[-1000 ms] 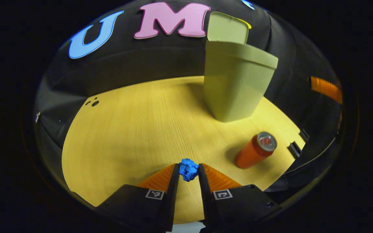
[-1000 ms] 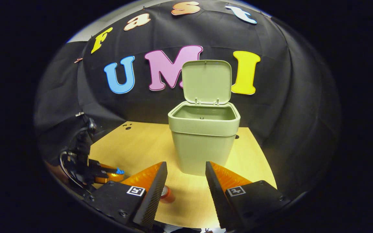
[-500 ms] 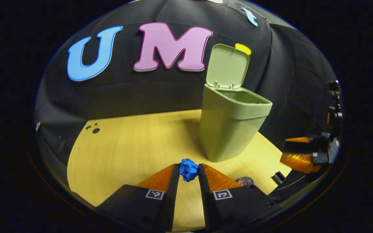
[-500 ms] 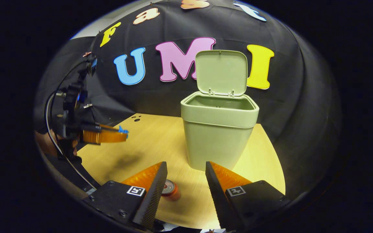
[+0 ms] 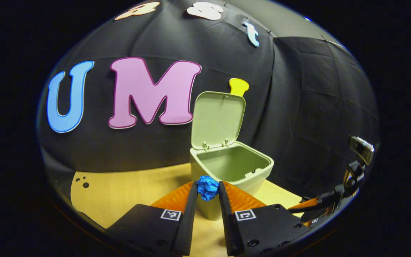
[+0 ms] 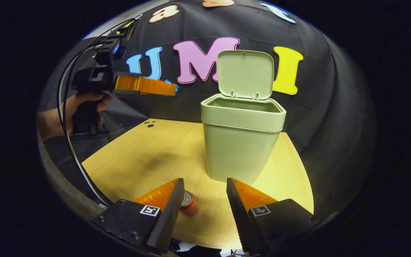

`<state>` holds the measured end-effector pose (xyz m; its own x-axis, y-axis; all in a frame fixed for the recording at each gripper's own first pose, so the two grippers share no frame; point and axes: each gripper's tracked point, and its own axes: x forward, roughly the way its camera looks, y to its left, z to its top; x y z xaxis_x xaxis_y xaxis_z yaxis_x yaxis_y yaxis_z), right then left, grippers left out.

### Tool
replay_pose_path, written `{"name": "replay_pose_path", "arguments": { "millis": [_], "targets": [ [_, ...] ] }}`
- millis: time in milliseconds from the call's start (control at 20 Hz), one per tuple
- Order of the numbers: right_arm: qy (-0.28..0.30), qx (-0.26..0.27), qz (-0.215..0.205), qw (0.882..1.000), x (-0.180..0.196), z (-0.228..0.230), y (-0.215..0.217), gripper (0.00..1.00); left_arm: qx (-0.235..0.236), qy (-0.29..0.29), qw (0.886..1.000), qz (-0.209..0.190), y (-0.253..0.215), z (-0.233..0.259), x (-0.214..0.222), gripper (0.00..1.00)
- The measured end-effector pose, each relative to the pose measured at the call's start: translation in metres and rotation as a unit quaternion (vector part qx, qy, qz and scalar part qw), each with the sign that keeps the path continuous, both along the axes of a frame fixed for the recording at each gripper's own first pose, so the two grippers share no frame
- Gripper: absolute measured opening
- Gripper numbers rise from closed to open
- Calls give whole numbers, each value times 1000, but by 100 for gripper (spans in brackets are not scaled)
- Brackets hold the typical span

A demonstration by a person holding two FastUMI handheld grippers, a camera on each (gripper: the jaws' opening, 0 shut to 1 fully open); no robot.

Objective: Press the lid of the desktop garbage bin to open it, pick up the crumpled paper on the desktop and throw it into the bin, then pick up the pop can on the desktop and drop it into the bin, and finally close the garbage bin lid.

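Left gripper view: my left gripper (image 5: pixel 207 188) pinches the crumpled paper (image 5: pixel 207 187), bin (image 5: pixel 232 167) at one o'clock. My right gripper (image 6: pixel 203 196) gapes wide; the pop can (image 6: pixel 188 203) sits half-hidden at nine o'clock.

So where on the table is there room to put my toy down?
The widest bare patch of table lies left of the bin, toward the small holes. In front of the bin it is tighter: the can lies there.

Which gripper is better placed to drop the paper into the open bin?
Left. The left gripper is clamped on the crumpled blue paper ball, raised near the open pale-green plastic bin; the right gripper is open and low.
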<state>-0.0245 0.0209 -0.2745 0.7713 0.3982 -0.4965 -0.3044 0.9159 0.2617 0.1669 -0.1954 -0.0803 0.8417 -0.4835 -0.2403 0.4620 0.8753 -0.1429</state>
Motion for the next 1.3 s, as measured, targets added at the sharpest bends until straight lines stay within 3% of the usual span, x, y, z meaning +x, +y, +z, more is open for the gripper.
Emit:
{"name": "replay_pose_path", "arguments": {
  "millis": [300,350,400,750,850,1000,1100,1300],
  "targets": [
    [9,-5,-29,1000,-5,-3,-20,76,9,-29,999,-36,-41,20,37,40],
    [10,-7,-32,999,-7,-3,-23,76,12,-31,999,-41,-48,19,41,36],
    [11,-10,-36,999,-7,-4,-26,76,14,-29,998,-45,-54,16,45,40],
    [17,-26,-62,998,-13,-6,-49,76,11,1,998,-58,-78,-7,56,42],
    [20,-25,-66,997,-16,-7,-51,76,5,4,998,-55,-78,-6,55,55],
    [23,-22,-65,997,-19,-7,-49,76,8,5,999,-47,-74,-7,53,82],
    [26,-13,-54,998,-23,-5,-42,77,18,0,999,-33,-65,-7,52,89],
    [37,12,-31,999,-33,-2,-21,86,23,-8,1000,7,-38,-3,39,91]
  ]
}}
